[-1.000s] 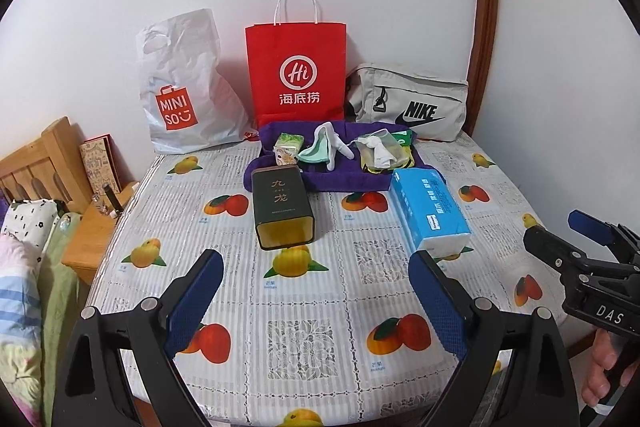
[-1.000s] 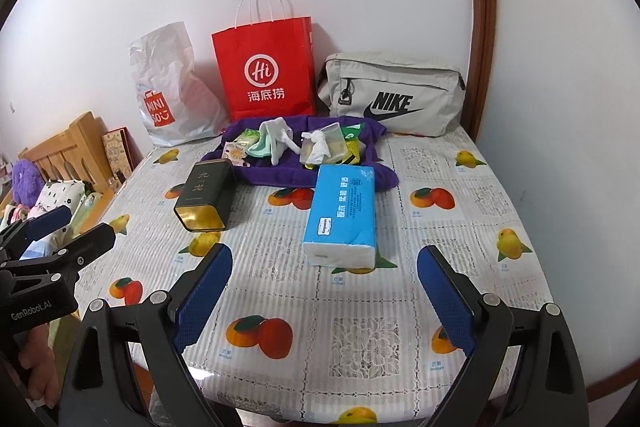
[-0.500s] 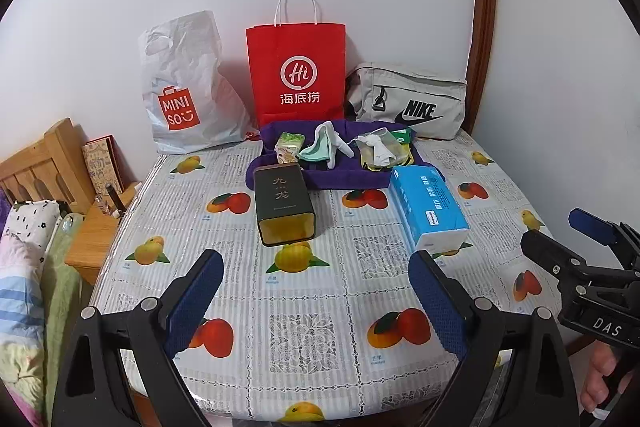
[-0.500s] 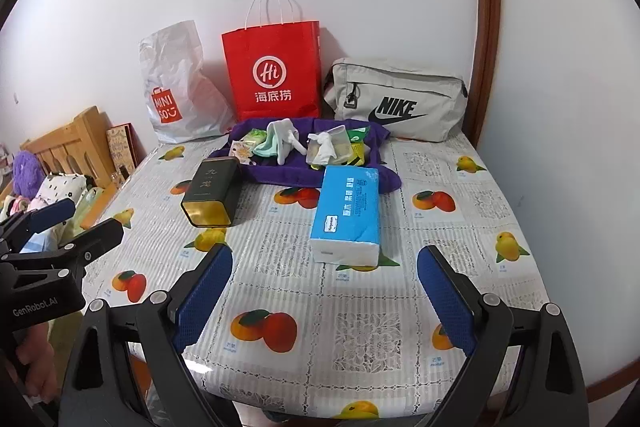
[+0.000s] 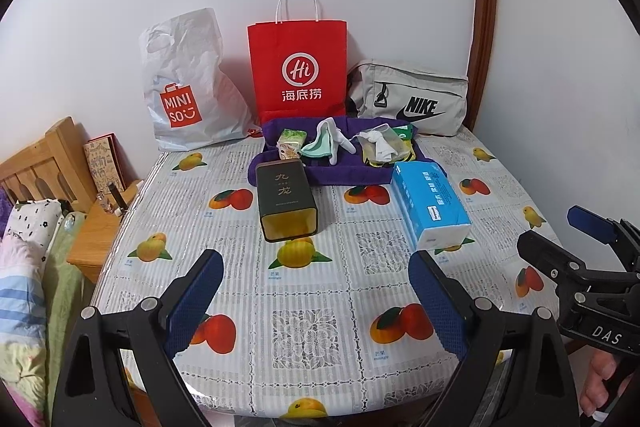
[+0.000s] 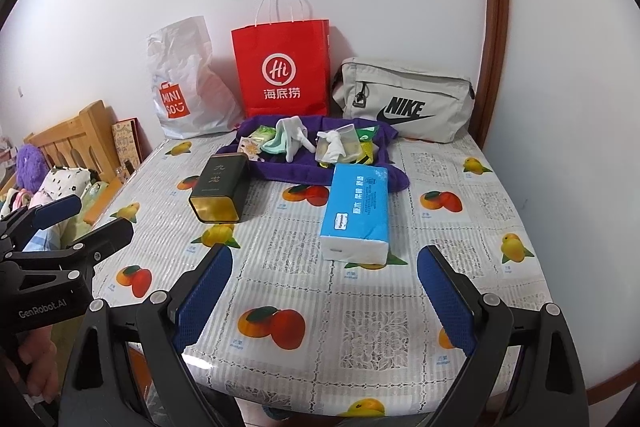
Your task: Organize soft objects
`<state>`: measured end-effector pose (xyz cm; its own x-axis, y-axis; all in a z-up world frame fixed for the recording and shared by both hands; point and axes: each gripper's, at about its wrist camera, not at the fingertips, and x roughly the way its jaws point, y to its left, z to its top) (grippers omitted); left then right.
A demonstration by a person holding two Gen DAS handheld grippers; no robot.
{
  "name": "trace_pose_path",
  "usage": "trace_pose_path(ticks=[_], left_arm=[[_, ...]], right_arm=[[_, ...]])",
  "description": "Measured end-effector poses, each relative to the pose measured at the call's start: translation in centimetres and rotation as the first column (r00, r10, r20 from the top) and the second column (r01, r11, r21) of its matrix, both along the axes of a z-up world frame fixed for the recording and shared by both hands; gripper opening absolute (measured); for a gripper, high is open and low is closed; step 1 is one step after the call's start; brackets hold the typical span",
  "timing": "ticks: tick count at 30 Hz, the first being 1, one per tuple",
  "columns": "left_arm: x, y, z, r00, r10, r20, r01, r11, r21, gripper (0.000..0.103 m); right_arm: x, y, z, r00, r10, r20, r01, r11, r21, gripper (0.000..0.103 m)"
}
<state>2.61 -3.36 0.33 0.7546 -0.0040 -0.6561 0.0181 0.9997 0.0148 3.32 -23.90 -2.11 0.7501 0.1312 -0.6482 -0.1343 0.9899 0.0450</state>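
fruit-print tablecloth (image 5: 304, 307) mid-frame: small soft items heaped on purple cloth (image 5: 340, 171), blue tissue pack (image 6: 356, 207) beside; progress unclear; both grippers (image 5: 316, 291) (image 6: 326, 287) gape empty.

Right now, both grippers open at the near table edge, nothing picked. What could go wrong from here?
1. The small soft items lie heaped together on the purple cloth; a pinch may lift several or snag the cloth.
2. The dark tin and blue tissue pack sit in front of the cloth; a low reach by the left gripper or right gripper could knock them.
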Motion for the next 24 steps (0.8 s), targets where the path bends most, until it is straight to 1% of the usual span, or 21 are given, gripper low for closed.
trace_pose_path(ticks=[24], left_arm=[[-0.01,0.12,-0.14,1.0,-0.006,-0.005,0.006,1.0,0.002,0.094]], right_arm=[[-0.35,0.35,0.09,1.0,0.008,0.002,-0.008,1.0,0.004,0.093]])
